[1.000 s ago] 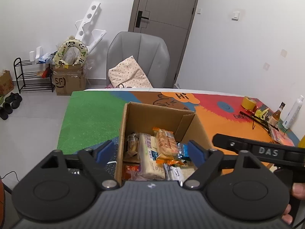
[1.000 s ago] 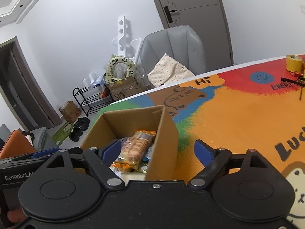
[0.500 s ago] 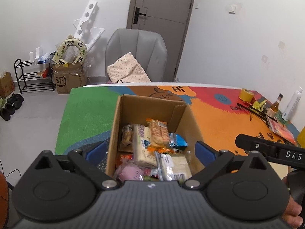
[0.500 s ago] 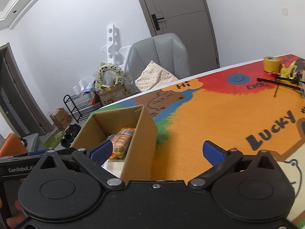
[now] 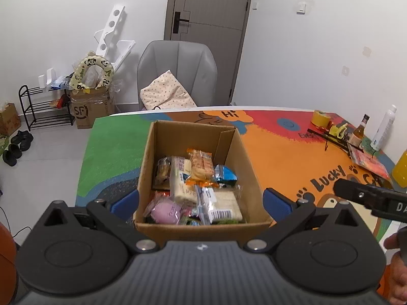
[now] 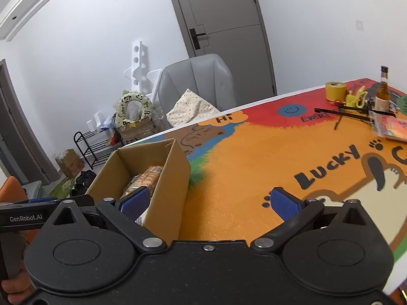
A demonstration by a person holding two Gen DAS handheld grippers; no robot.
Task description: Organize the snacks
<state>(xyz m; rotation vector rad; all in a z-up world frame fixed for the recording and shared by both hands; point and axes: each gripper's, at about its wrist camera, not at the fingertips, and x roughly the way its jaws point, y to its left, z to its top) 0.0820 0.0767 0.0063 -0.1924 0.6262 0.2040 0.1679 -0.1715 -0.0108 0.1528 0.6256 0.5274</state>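
Observation:
An open cardboard box (image 5: 250,178) stands on the colourful table mat (image 5: 279,157), holding several wrapped snacks. Among them are an orange cracker pack (image 5: 202,164), a blue wrapper (image 5: 225,174) and a pink pack (image 5: 165,209). My left gripper (image 5: 201,200) hovers at the box's near end, jaws opening, with the blue pads (image 5: 124,200) flanking the box's near corners and gripping nothing. In the right wrist view the box (image 6: 173,172) sits lower left with a cracker pack (image 6: 146,178) showing. My right gripper (image 6: 209,204) is open and empty, mostly over bare orange mat.
At the table's far right stand a yellow tape roll (image 6: 335,90), a brown bottle (image 6: 382,94), a white bottle (image 5: 384,127), black sticks (image 6: 340,113) and a red packet (image 5: 368,161). A grey chair (image 5: 178,71) with a cushion is behind the table. A hand (image 5: 396,274) holds the right gripper.
Both grippers drew back from the box and their jaws spread wider. The box slid to the lower left of the right wrist view, and more of its contents show in the left view.

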